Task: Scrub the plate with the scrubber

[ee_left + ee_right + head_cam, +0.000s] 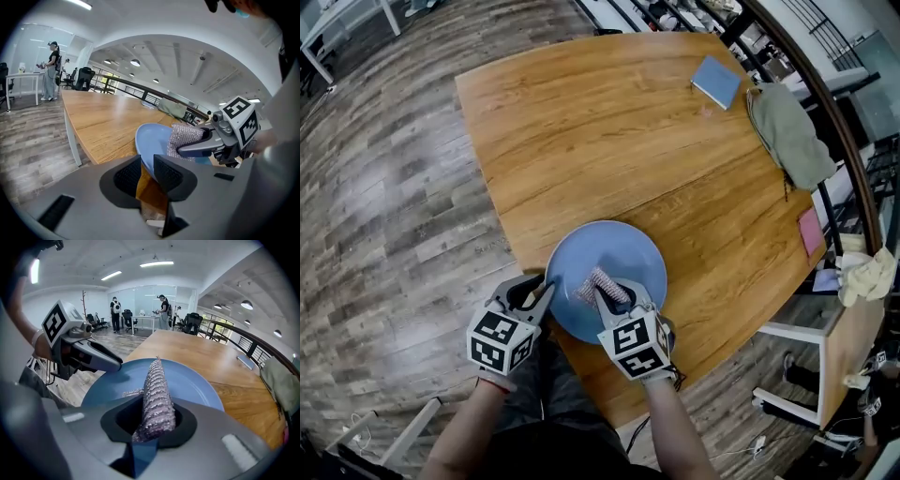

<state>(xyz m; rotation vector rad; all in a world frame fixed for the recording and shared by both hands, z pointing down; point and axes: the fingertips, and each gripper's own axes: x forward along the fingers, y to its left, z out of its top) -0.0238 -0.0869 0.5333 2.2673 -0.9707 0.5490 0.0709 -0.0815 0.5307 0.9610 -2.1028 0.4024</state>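
The left gripper [147,171] has its jaws pinched on the near rim of the plate [623,251], which is probably stiff, slick and breakable. The right gripper [155,422] squeezes the soft scrubber [157,380], which lies on the plate just ahead of its jaws.

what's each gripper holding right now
Left gripper: shut on the rim of the blue plate.
Right gripper: shut on the scrubber.

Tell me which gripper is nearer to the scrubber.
Right. The right gripper holds the scrubber between its jaws, over the plate. The left gripper clamps the plate's rim, apart from the scrubber.
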